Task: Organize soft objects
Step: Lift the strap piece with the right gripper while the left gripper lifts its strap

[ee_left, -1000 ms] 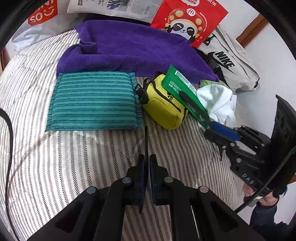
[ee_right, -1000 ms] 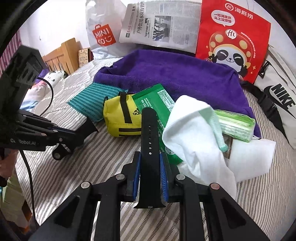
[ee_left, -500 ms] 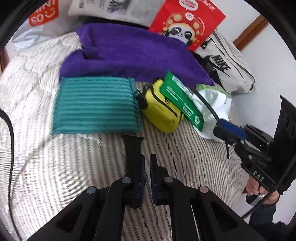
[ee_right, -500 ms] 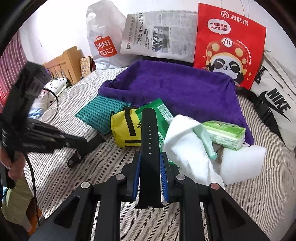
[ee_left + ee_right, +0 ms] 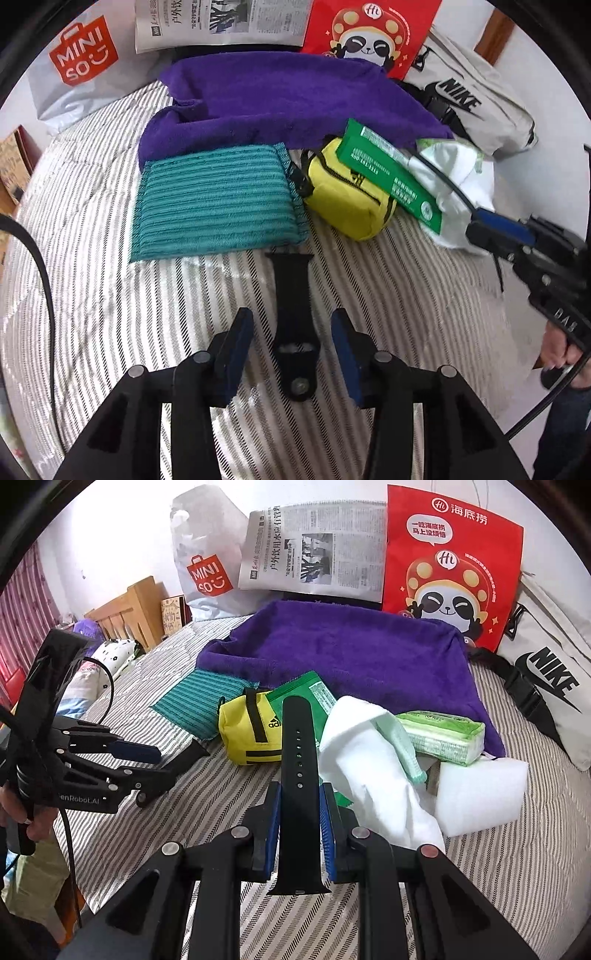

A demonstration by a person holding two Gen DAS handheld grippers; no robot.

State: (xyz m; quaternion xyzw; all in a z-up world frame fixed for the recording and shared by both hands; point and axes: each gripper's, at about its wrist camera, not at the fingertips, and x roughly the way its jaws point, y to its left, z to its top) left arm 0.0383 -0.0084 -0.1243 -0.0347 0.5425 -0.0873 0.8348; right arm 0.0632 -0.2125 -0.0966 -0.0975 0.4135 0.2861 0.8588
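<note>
My left gripper [image 5: 291,328] is open over a short black watch strap [image 5: 293,295] that lies flat on the striped bed sheet [image 5: 110,295], between the jaws, just in front of a folded teal cloth [image 5: 218,199]. My right gripper [image 5: 298,805] is shut on a long black watch strap with holes [image 5: 298,760] and holds it up. Beyond lie a yellow pouch [image 5: 251,731], a green packet [image 5: 391,177], a white cloth [image 5: 373,760], a tissue pack [image 5: 439,731], a white foam block [image 5: 480,794] and a purple towel [image 5: 351,653].
At the back stand a Miniso bag [image 5: 207,565], a newspaper [image 5: 314,546], a red panda bag [image 5: 450,565] and a grey Nike bag [image 5: 546,672]. A wooden headboard [image 5: 122,609] is at the left. The left gripper shows in the right wrist view [image 5: 173,760].
My left gripper opened and let go of the short black strap, which now lies on the sheet. My right gripper drew back a little, still holding its strap.
</note>
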